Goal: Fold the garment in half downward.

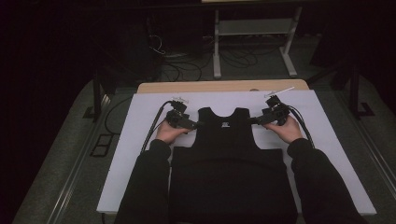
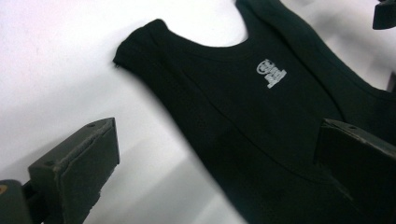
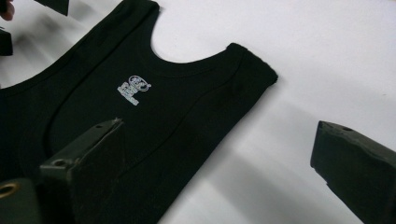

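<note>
While both my tools, left tool (image 1: 198,124) and right tool (image 1: 252,121), gape open astride the vest (image 1: 227,140) armholes, closing shallow could pinch one layer, dragging it askew.

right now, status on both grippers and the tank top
Left gripper open, right gripper open, one at each armhole. Black tank top flat on white board, not gripped. Nothing in the way.

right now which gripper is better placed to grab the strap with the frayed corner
Left. In the left gripper view that strap lies just ahead of the open left gripper; the right gripper is at the top's other edge.
</note>
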### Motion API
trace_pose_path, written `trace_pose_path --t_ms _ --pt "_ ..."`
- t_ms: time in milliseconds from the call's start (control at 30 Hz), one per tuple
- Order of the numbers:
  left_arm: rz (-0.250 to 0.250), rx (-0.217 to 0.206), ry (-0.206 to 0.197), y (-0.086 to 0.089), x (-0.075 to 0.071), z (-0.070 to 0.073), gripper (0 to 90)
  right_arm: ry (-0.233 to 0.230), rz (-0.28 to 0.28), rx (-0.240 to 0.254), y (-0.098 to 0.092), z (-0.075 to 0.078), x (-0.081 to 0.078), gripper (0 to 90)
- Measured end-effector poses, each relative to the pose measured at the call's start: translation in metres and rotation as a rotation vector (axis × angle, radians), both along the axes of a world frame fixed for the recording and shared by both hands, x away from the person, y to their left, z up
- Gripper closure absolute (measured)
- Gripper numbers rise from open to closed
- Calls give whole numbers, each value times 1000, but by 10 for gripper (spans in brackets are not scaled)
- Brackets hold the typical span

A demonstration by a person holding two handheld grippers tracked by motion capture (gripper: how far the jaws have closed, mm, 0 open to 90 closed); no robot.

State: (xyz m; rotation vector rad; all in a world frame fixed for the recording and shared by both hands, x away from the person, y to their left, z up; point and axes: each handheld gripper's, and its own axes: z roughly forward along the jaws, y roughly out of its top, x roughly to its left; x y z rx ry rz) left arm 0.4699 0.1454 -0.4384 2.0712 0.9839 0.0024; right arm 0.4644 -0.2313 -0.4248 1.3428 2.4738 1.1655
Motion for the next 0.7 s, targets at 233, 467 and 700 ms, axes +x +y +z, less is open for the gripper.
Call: trace_pose_path --t_ms 233,467,700 --pt "-7 9 22 -2 1 -7 40 33 11 12 7 -10 2 95" --pt "-1 -11 19 -3 2 -9 109 41 15 20 11 -13 2 175" --pt "9 -30 24 -4 3 -12 147 53 32 18 16 -19 2 282"
